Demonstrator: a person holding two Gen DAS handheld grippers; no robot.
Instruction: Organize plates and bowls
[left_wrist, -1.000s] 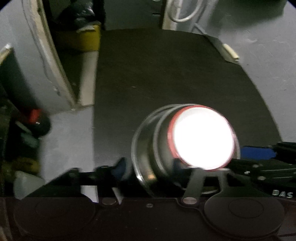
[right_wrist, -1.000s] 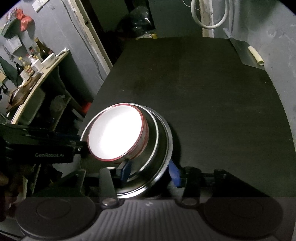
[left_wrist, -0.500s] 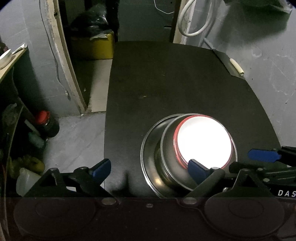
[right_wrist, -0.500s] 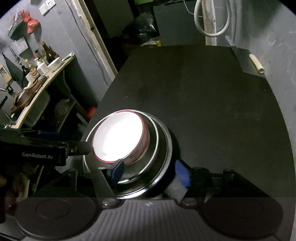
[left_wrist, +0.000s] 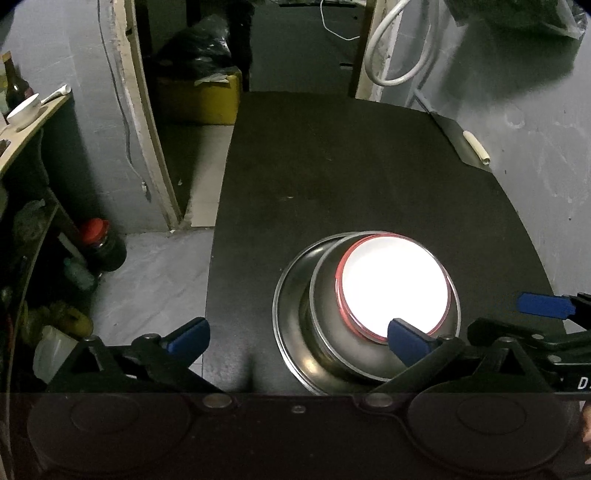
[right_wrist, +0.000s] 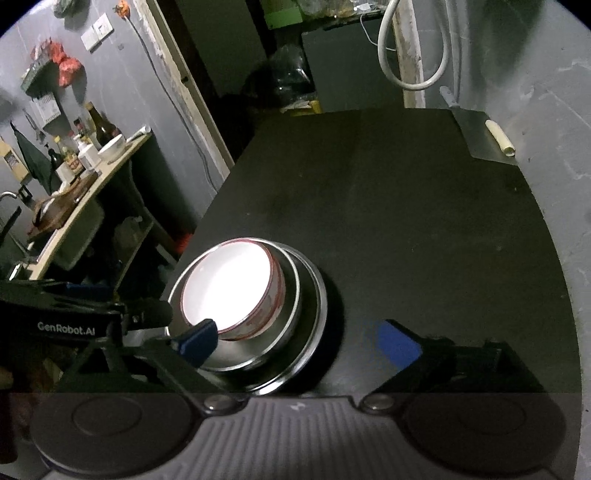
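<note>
My left gripper (left_wrist: 297, 334) is opening wide, and its blue pads (left_wrist: 408, 341) hold nothing. My right gripper (right_wrist: 295, 341) is opening wide too, and it holds nothing. Just past the right-hand pad of my left gripper sits a white bowl (left_wrist: 393, 282) with a red rim. It rests inside a shiny metal bowl (left_wrist: 332, 332), and that one sits on a wide metal plate (left_wrist: 286, 314). From my right gripper, the stack is ahead and a bit to the left, behind its left-hand pad. Everything stands on a black table (left_wrist: 351, 166). Farther left is a shelf with bottles (right_wrist: 99, 129).
</note>
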